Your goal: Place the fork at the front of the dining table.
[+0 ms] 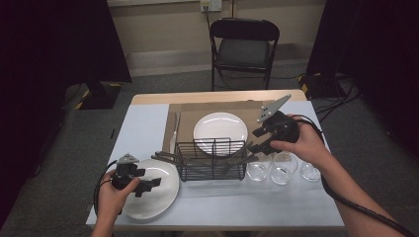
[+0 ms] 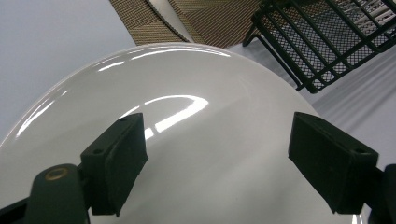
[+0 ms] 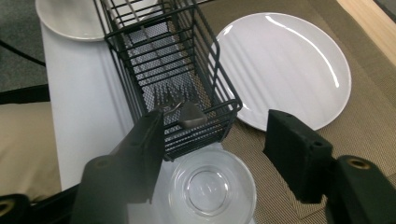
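Left claw (image 2: 217,158) wide open over near plate (image 2: 187,140); right claw (image 3: 215,140) open above basket (image 3: 187,93).

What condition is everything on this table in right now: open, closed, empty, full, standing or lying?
Left tool: open, empty, over the near plate.
Right tool: open, empty, above a glass bowl.
Near plate: empty, lying flat.
Far plate: empty, flat on the mat.
Wire basket: upright, holding cutlery.
Glass bowls: three, upright, empty.
Folding chair: unfolded, unoccupied.
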Available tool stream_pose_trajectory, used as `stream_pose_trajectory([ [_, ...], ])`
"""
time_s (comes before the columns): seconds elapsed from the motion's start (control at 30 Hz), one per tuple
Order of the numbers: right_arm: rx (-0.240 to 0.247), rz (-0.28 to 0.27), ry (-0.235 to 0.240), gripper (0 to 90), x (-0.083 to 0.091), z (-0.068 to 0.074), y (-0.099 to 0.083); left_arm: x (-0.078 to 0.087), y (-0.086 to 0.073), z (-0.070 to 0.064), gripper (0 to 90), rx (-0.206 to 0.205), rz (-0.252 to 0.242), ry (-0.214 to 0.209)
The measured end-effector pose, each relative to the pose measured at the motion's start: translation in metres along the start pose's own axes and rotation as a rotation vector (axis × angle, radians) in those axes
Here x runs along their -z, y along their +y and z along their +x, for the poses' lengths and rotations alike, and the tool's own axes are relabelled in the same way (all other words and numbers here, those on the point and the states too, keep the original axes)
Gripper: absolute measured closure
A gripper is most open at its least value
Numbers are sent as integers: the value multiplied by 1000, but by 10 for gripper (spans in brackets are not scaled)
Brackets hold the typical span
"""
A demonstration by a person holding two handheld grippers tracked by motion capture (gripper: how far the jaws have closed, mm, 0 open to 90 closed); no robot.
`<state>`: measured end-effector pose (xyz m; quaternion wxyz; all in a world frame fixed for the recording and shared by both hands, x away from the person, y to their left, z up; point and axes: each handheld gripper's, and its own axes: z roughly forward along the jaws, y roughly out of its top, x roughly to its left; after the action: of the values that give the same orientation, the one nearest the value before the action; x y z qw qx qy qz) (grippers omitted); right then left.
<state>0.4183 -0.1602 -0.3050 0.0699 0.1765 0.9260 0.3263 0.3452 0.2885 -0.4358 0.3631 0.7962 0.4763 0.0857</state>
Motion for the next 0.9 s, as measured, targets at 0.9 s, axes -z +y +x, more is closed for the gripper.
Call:
stream_pose_trajectory([
  [0.9,-49,-18,88,782,-4,2,3,-1,0,1,189,-1,11,-6],
])
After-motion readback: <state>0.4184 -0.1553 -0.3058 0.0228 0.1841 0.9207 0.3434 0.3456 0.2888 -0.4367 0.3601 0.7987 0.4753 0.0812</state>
